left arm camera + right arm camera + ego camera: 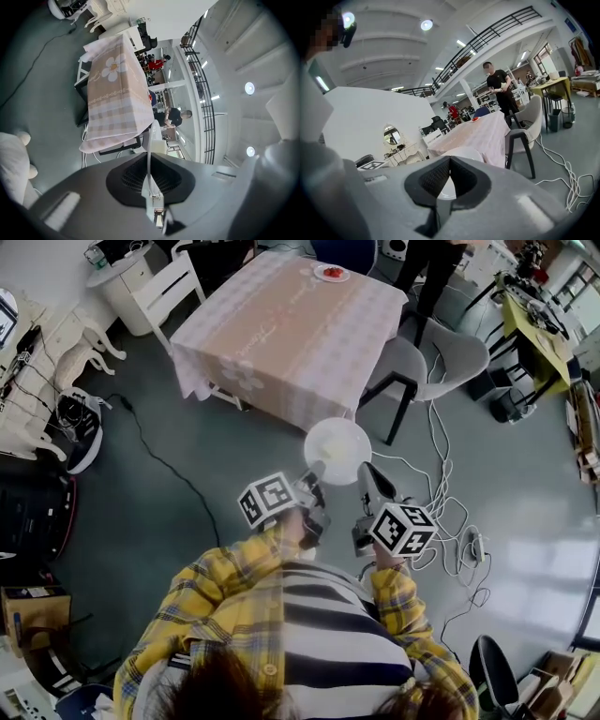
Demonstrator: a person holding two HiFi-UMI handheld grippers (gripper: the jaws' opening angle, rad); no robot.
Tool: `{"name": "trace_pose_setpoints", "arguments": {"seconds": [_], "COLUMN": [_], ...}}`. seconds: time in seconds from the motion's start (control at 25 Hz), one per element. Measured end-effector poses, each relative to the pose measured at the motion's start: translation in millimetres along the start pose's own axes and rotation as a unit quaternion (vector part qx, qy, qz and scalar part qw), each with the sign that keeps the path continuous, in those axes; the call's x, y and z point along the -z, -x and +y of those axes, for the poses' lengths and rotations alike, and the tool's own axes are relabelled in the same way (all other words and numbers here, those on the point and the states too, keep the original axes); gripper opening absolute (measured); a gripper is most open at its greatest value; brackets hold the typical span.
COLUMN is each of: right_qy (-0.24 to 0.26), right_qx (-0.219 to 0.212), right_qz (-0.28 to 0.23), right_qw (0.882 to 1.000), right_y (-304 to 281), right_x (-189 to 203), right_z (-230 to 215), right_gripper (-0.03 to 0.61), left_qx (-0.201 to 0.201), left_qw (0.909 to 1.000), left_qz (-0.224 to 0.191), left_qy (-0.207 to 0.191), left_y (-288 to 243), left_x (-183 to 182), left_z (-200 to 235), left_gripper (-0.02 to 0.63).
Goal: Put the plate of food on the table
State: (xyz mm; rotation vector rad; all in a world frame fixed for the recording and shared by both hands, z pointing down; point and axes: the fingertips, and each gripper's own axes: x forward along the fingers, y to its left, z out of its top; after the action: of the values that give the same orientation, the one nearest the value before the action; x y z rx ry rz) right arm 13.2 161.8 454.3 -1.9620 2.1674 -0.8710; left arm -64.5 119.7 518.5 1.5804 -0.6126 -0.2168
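I hold a white plate point(337, 449) between both grippers, out in front of the person's body and above the grey floor. My left gripper point(315, 472) is shut on the plate's near left rim. My right gripper point(363, 472) is shut on its near right rim. In the left gripper view the plate point(149, 150) shows edge-on as a thin white line clamped between the jaws. In the right gripper view the plate point(464, 153) rises just beyond the closed jaw tips. What lies on it is too pale to tell. The table point(281, 334) with a pink checked cloth stands just ahead.
A small plate of red food point(331, 273) sits at the table's far end. A grey chair point(441, 357) stands at its right and a white chair point(173, 287) at its left. Cables point(450, 521) trail over the floor on the right. A person point(499, 89) stands beyond the table.
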Motion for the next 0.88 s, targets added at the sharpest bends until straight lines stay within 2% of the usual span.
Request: {"name": "trace_pose_setpoints", "arguments": {"seconds": [0.4, 0.88], "right_qy": [0.001, 0.006], "right_qx": [-0.007, 0.008], "right_qz": [0.009, 0.006], "right_qw": [1.0, 1.0], "right_y": [-25.7, -95.9], "right_x": [-7.7, -59.6], "right_z": [-5.4, -35.2], "right_gripper": [-0.002, -0.002], "left_qx": [-0.005, 0.01], "left_qw": [0.9998, 0.9995], "left_qz": [-0.004, -0.009], "left_qy": [0.019, 0.028], "left_y": [-16.6, -89.1], "left_x": [-16.2, -78.2], "left_z": [6.1, -9.8], "left_gripper": [0.003, 0.003]}}
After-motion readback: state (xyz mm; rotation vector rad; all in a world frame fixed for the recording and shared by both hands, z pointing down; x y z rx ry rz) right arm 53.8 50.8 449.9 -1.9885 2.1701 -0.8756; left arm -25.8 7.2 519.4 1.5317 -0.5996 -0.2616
